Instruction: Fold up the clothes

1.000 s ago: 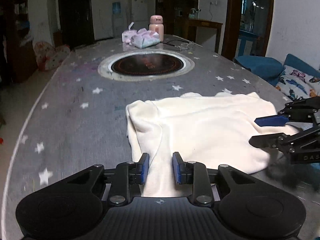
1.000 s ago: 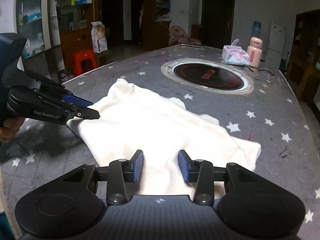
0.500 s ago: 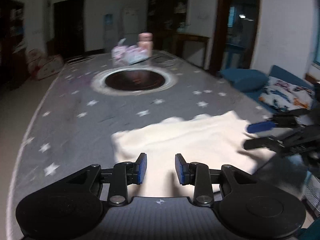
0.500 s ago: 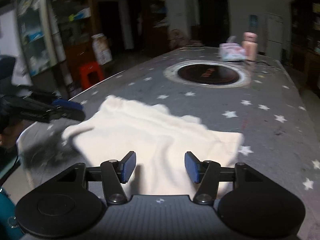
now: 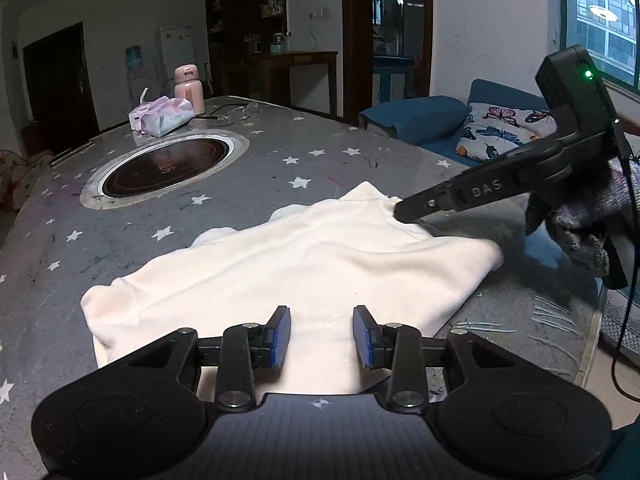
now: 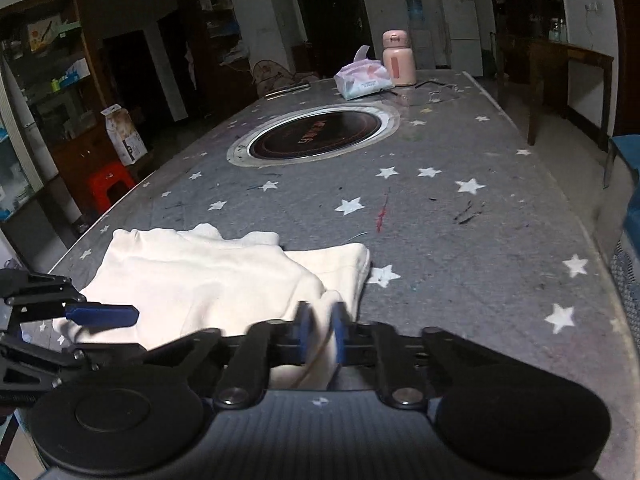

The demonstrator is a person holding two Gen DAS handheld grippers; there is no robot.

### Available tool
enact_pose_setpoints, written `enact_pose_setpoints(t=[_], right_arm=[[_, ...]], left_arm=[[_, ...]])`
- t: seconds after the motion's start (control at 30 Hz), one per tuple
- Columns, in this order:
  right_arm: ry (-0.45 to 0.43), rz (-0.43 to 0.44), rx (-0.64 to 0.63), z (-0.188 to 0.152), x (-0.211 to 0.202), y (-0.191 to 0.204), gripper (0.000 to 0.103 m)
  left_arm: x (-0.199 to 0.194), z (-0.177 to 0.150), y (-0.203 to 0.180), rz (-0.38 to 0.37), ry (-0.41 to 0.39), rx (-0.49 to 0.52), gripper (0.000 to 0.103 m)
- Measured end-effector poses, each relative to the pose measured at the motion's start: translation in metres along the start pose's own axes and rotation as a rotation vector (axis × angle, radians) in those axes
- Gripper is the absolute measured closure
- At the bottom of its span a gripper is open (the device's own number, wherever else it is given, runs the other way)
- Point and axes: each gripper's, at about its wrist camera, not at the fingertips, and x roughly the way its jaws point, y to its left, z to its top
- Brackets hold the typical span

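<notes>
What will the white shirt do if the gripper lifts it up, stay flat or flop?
It will probably flop: the cream garment already lies in soft folds. The right gripper has bunched a corner between its fingers, so it bends easily. It looks light, and likely drapes downward.

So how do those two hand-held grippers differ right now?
The left hand-held gripper stands open over the cream garment, gripping nothing; the right hand-held gripper is shut on a bunched corner of it. Both are black with blue pads, above the star-patterned table.

On the table — 1 cream garment (image 5: 304,264), 1 pink bottle (image 5: 189,89), 1 tissue pack (image 5: 166,115), 2 grippers.
</notes>
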Motion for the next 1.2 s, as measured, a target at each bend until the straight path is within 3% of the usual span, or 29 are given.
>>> enact_pose_setpoints(t=[0.17,0.33,0.5,0.63,0.73,0.83,0.93,1.03,1.2], right_arm=[[-0.047,-0.073,-0.099,0.011,0.001,0.008,0.099],[-0.013,-0.115,-0.071,0.008,0.011,-0.004,0.103],[-0.079,-0.014,-0.089,0.007,-0.028,0.012,0.099],[-0.04,0.098,-0.129,-0.004,-0.035,0.036,0.095],[0.017,0.075,-0.189,-0.018,-0.023,0.045,0.095],[0.038,0.07,-0.135,-0.019,-0.017,0.034,0.098],[0.017,0.08,-0.135,-0.01,-0.019,0.035,0.09],[-0.009,0.087,-0.172,0.002,-0.019,0.042,0.071],[-0.008,0.117,-0.189,0.027,0.013,0.063,0.07]], left_arm=[[0.0,-0.002,-0.002,-0.001,0.0,0.003,0.062],[-0.001,-0.002,-0.003,-0.002,-0.003,-0.005,0.061],[0.0,-0.002,-0.002,-0.005,-0.006,-0.012,0.057],[0.001,-0.002,-0.001,-0.005,-0.008,-0.015,0.057],[0.0,-0.002,0.001,-0.007,-0.009,-0.019,0.057],[-0.003,-0.002,0.003,-0.002,-0.012,-0.03,0.055],[-0.006,0.002,0.01,0.019,-0.026,-0.054,0.052],[-0.007,0.005,0.022,0.048,-0.032,-0.1,0.051],[-0.004,0.001,0.032,0.054,-0.017,-0.15,0.049]])
